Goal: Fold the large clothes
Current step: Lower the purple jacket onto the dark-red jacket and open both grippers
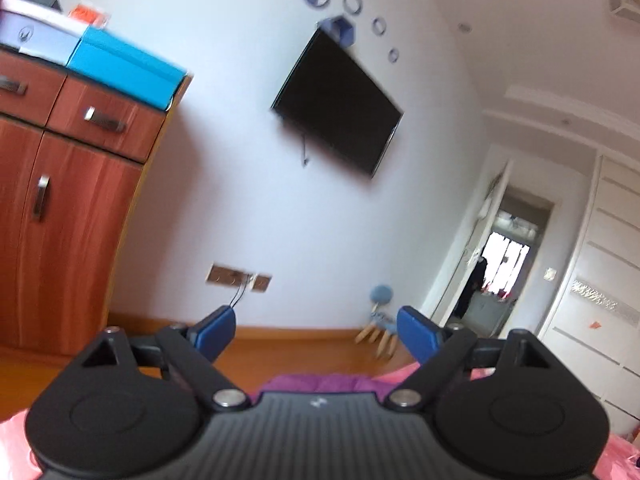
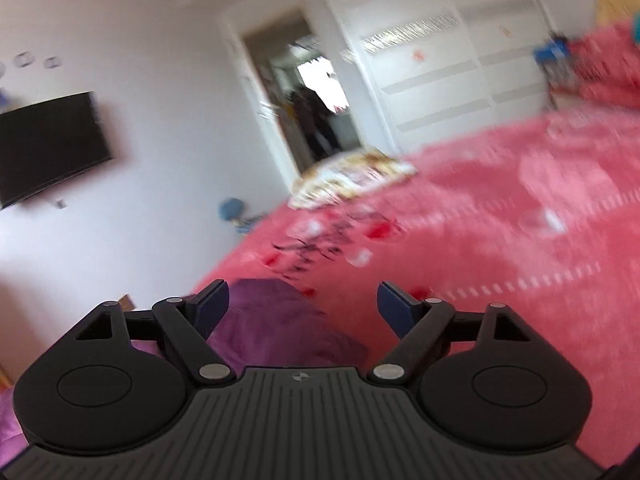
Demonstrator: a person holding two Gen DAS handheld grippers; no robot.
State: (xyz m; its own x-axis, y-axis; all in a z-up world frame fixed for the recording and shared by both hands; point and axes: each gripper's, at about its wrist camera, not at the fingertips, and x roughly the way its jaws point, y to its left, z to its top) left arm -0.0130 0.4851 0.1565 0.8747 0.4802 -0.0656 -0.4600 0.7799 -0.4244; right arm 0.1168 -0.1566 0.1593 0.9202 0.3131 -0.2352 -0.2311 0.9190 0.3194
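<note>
2 empty grippers. From the left wrist, the left gripper (image 1: 316, 334) points at the wall, jaws wide, purple garment (image 1: 320, 383) below. From the right wrist, the right gripper (image 2: 304, 304) gapes above it on the pink bed (image 2: 500, 240). Likely between folds; next, lower and pinch an edge.

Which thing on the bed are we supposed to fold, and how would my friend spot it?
Start at the big pink bedspread that fills the right wrist view. At its near edge, just past the open right gripper, lies a purple garment in a soft heap. It is the only plain purple thing there; the patterned cushion farther up the bed is cream and gold.
</note>
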